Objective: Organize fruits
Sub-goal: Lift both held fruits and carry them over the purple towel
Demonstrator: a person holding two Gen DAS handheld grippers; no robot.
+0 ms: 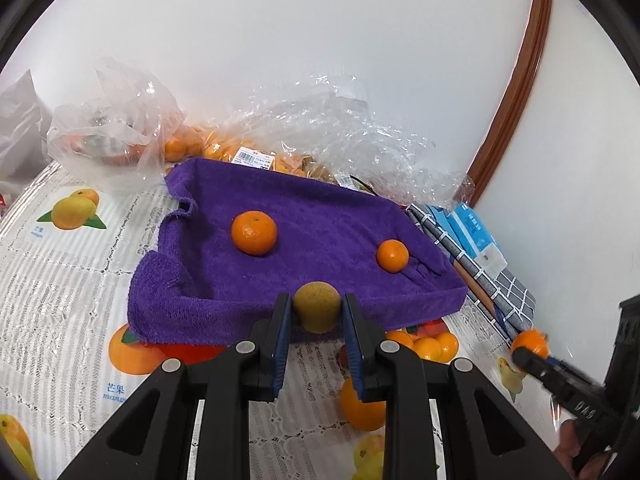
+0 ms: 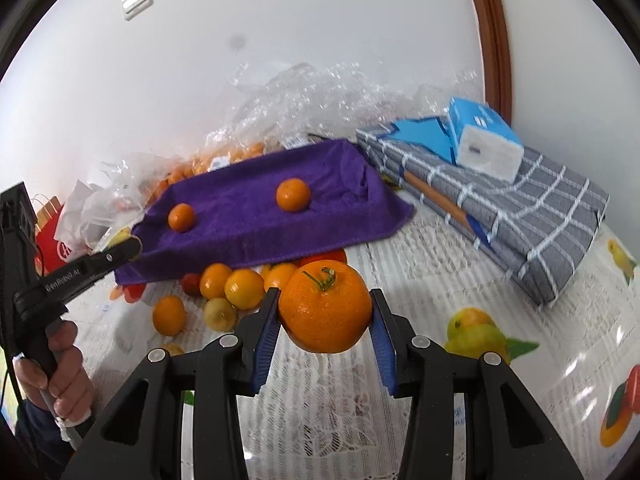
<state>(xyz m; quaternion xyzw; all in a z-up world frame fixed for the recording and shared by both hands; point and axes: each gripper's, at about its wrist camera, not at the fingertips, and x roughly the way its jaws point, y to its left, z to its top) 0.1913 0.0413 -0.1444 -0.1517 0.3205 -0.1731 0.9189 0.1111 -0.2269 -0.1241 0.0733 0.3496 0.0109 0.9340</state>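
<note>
A: What is each gripper carrying?

B: The left gripper [image 1: 316,312] has its jaws narrowed onto a small yellow-green fruit [image 1: 317,306], round, dull and speckled, held just in front of the near edge of the purple towel [image 1: 320,216]. The right gripper [image 2: 325,316] has its jaws closed on a large orange [image 2: 325,306], glossy and pitted, over the fruit-print tablecloth [image 2: 420,248], in front of the towel.

A: Which way does the orange point?

B: Its green stem [image 2: 322,278] faces up and toward the camera. It is a bit wider than tall, so its short axis runs through the stem. The yellow-green fruit is near-spherical; I cannot tell its axis.

A: Counts?

B: 2 oranges lie on the towel, well apart: a bigger one [image 1: 254,233] and a smaller one [image 1: 392,255]. 1 fruit sits in each gripper, so 2 held. More oranges lie in clear plastic bags [image 1: 248,152] behind the towel; their number is unreadable. A folded checked cloth [image 2: 520,216] beside the towel bears 1 blue tissue pack [image 2: 480,136].
</note>
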